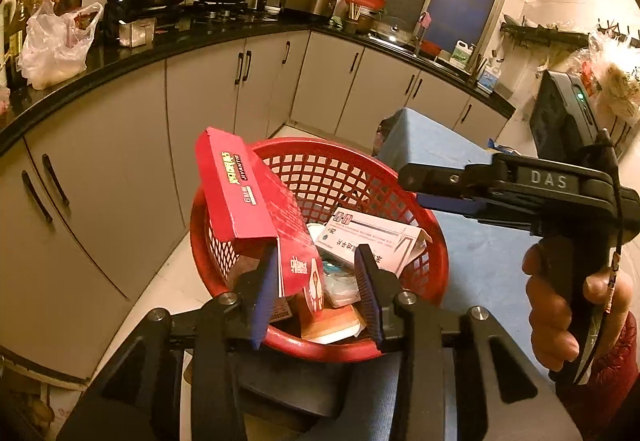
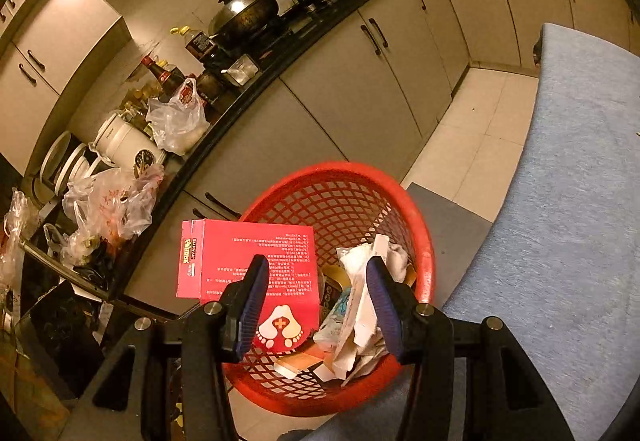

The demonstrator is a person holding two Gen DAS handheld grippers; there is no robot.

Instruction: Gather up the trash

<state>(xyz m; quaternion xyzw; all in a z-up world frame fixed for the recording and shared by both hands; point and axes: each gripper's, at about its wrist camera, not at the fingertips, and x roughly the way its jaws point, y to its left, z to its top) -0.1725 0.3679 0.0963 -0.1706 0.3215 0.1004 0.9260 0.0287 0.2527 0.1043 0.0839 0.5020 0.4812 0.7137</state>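
Note:
A red mesh basket (image 1: 344,177) stands beside the blue-covered table and holds several boxes and crumpled papers. A large red box (image 1: 248,201) leans upright on its left rim; it also shows in the right wrist view (image 2: 256,253). A white and pink medicine box (image 1: 372,237) lies inside. My left gripper (image 1: 316,289) is open just above the basket's near rim, next to the red box. My right gripper (image 2: 316,301) is open above the same basket (image 2: 424,265), over white crumpled paper (image 2: 360,305). Its body shows in the left wrist view (image 1: 520,189), hovering over the basket's right side.
A black kitchen counter (image 1: 120,57) with woks, bottles and plastic bags curves along the left and back. White cabinets (image 1: 208,101) stand below it. The blue table cover (image 2: 568,201) lies to the right. Pale floor tiles (image 2: 480,145) run between cabinets and table.

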